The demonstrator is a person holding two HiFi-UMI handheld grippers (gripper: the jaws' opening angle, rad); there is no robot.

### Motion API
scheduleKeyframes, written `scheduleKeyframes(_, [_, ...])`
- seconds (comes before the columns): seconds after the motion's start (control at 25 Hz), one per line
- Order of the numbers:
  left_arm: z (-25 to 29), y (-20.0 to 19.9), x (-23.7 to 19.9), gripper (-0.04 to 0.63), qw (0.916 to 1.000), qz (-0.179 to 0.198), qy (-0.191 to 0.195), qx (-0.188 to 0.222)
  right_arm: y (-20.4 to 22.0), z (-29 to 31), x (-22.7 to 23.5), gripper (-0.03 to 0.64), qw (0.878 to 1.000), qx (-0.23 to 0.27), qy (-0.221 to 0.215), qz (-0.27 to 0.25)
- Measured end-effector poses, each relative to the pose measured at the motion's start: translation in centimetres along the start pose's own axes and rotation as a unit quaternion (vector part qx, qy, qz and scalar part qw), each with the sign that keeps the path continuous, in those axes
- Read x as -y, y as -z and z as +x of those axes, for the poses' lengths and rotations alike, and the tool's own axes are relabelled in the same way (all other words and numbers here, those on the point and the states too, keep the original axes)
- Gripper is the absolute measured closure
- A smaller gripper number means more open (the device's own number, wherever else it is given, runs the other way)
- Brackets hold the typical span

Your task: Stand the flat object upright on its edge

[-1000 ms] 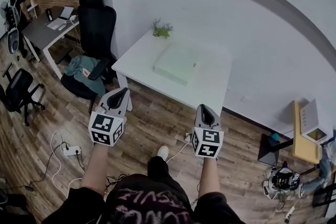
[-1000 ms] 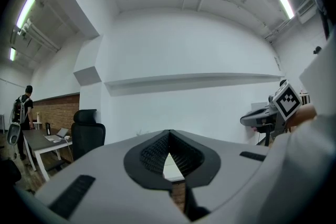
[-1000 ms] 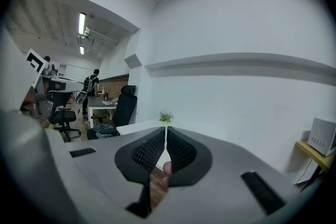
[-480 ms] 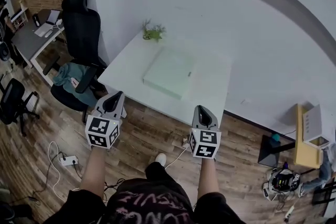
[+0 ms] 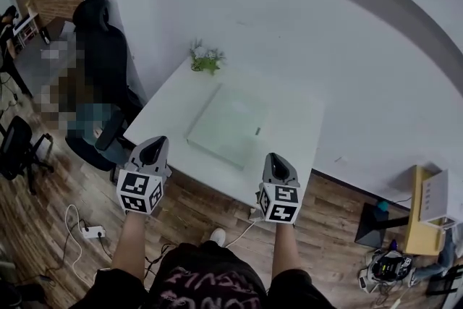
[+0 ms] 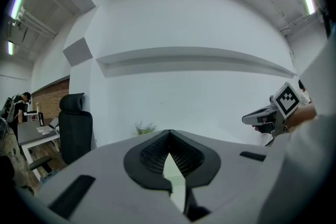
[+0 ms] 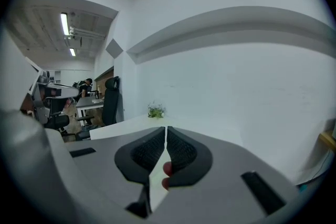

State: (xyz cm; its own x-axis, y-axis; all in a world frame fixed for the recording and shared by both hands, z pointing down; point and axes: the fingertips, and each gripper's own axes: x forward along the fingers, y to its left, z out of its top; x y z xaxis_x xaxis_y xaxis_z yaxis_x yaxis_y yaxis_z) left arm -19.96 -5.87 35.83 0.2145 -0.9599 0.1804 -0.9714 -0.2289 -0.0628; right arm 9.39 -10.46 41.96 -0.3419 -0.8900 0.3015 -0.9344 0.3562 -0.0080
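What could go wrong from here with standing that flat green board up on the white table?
1. The green board lies flat on the table, while the left hand-held gripper and right hand-held gripper are shut and short of it; prying at an edge may just push it away.
2. The plant stands near its far corner and might get knocked.
3. On a thin edge, the board may topple once released.
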Motion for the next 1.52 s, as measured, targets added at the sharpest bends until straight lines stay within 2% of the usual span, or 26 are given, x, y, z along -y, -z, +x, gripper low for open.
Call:
scheduleKeyframes(0.28, [1.7, -1.0, -0.5, 0.581, 0.9999, 0.013, -0.005, -0.005, -0.7, 2.5, 0.8, 0.589, 1.000, 0.003, -0.015, 0.021])
scheduleKeyframes(0.52, [4.0, -1.5, -1.1, 0.581, 0.9998, 0.017, -0.001, -0.007, -1.2, 4.2, 1.5, 0.589, 1.000, 0.002, -0.011, 0.028])
scheduleKeyframes(0.68, [6.5, -0.8, -1.3, 0.581, 0.9997, 0.010, 0.019, -0.013, -1.0, 5.7, 1.7, 0.589, 1.000, -0.007, -0.002, 0.027])
scheduleKeyframes(0.96, [12.2, 1.5, -1.7, 0.581, 0.9970, 0.004, 0.060, -0.049, 0.8, 8.9, 2.6, 0.589, 0.998, -0.040, 0.019, 0.035])
scheduleKeyframes(1.52, [23.0, 7.6, -1.6, 0.581, 0.9839, -0.015, 0.128, -0.124, 5.9, 15.6, 4.7, 0.589, 0.990, -0.112, 0.049, 0.063])
